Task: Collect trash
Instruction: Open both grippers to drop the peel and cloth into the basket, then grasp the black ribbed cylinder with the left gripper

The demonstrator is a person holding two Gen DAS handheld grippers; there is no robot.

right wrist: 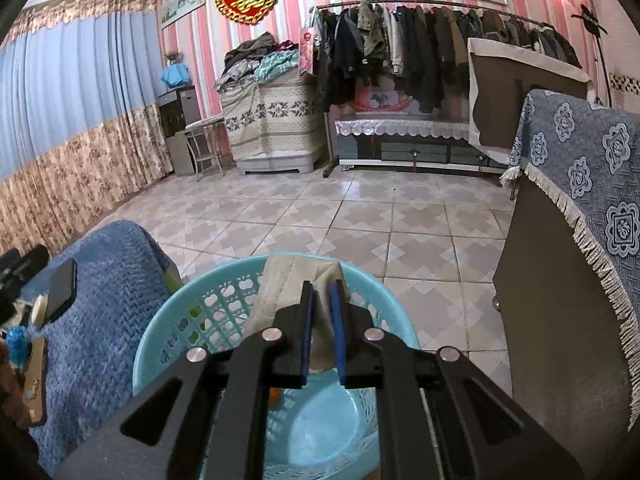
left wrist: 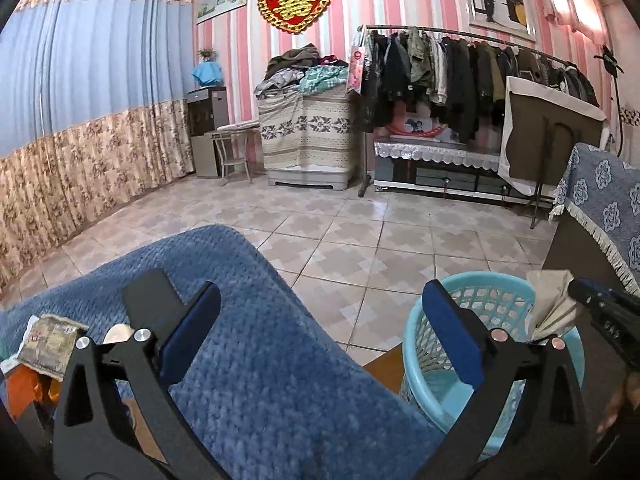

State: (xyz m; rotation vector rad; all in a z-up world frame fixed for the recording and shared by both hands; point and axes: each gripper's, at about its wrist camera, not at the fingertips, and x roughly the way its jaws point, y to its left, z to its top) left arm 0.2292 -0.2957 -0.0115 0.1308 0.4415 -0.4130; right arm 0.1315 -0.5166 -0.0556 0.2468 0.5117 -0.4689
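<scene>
Tissue [right wrist: 296, 284] pinched by right gripper [right wrist: 322, 300], above turquoise basket [right wrist: 160, 344]

Perforated glossy plastic basket [right wrist: 256, 300], nubby knit blanket [left wrist: 248, 320], glossy floor tiles [left wrist: 360, 240], seemingly paper wrapper [right wrist: 288, 284]

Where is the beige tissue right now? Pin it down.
In the right wrist view the beige tissue sits at centre, pinched in the right gripper above the light blue basket, beside the blue blanket.

Glowing evenly and fairly bright indoors; glaring off the floor tiles [left wrist: 372, 208]; bending strongly at fisheye edges, darkening in corners; blurring slightly nearby.
</scene>
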